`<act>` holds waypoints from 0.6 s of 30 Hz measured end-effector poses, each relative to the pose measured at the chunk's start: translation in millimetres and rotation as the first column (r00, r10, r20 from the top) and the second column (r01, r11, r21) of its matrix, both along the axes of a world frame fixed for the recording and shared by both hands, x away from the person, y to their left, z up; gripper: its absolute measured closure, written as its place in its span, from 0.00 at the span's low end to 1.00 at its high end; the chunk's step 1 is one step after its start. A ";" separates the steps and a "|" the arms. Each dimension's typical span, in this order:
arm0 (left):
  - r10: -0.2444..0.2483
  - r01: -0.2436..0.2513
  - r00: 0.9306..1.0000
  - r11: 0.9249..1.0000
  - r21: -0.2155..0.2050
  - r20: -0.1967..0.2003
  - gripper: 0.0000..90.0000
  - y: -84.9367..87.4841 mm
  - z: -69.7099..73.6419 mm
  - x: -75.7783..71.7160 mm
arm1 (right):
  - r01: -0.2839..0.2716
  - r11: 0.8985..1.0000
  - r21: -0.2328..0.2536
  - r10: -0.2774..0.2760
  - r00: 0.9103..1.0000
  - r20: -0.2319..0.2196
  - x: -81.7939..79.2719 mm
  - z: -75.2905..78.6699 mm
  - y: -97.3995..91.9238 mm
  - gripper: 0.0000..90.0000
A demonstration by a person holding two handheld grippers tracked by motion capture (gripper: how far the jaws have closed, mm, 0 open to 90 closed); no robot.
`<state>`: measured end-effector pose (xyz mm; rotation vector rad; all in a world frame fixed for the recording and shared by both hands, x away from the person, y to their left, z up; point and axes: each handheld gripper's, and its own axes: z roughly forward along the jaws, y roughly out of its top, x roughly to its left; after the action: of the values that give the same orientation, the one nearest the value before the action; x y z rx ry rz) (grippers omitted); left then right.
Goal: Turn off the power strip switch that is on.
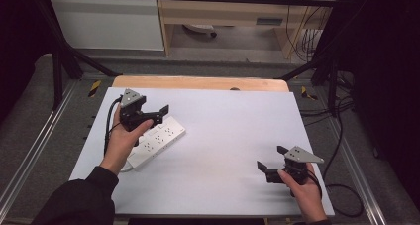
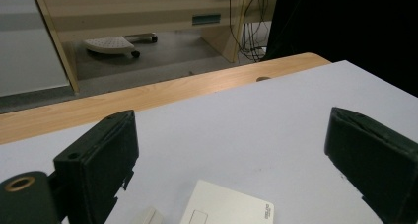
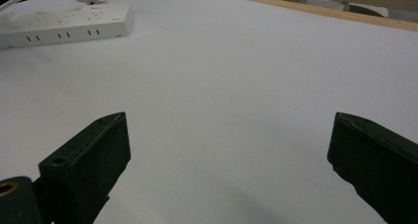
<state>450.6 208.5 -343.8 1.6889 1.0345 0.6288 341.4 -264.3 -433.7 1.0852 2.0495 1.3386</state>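
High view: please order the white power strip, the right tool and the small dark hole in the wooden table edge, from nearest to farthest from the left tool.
1. The white power strip, directly beneath the left tool, at the table's left.
2. The small dark hole, at the far wooden edge, right of centre.
3. The right tool, near the table's front right corner.

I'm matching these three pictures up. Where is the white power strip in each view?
High view: power strip left of centre, under the left gripper.
Left gripper view: bottom edge, between the fingers.
Right gripper view: top left.
Shared landmark: the table's wooden edge.
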 end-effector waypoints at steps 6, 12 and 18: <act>0.009 -0.009 1.000 1.000 0.004 -0.005 0.07 -1.3 -3.1 5.7 | -0.002 1.000 -0.002 0.002 1.000 -0.004 0.8 -0.4 1.0 0.03; 0.013 -0.013 1.000 1.000 -0.004 -0.026 0.08 1.5 -5.3 8.8 | -0.001 1.000 -0.009 0.001 1.000 -0.007 0.7 -0.8 1.0 0.03; 0.024 -0.025 0.999 1.000 -0.005 -0.031 0.11 4.8 -6.5 11.0 | 0.000 1.000 -0.008 0.000 1.000 -0.014 1.0 -1.1 1.2 0.03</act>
<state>461.6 213.3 -350.3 1.6883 1.0796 0.6167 342.4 -263.1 -434.9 1.0944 2.0626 1.3253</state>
